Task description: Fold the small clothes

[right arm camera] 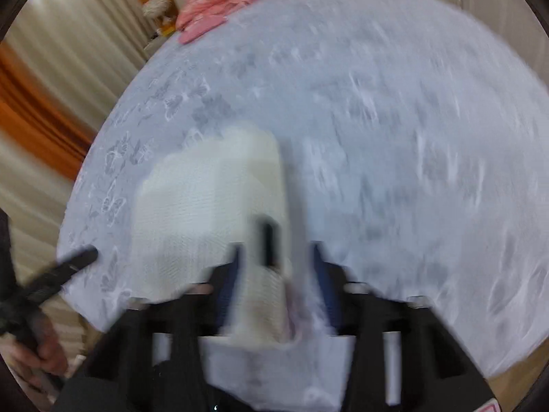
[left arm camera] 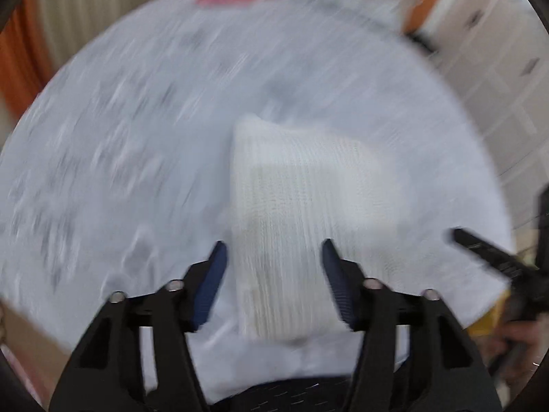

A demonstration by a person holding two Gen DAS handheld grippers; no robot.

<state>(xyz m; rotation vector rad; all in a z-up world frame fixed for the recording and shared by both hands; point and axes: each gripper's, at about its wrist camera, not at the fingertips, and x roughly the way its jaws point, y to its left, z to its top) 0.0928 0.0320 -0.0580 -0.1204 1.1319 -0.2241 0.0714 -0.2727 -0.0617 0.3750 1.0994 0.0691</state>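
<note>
A white knitted garment [left arm camera: 302, 206] lies folded into a rough rectangle on the lilac butterfly-print tablecloth [left arm camera: 120, 137]. My left gripper [left arm camera: 274, 257] points down over its near edge. The jaws are open, the cloth sits between them, and a gap shows at the left pad. In the right wrist view the same garment [right arm camera: 206, 199] is badly blurred. Its right edge runs between the fingers of my right gripper [right arm camera: 276, 264], and the blur hides whether the pads press on it. A black finger of each gripper shows at the edge of the other's view.
A pink garment [right arm camera: 216, 0] lies crumpled at the far edge of the round table. Pale and orange curtains [right arm camera: 51, 68] hang on the left. A hand [right arm camera: 41, 353] holds the left tool at the table's near left edge. Tiled floor [left arm camera: 497, 79] shows on the right.
</note>
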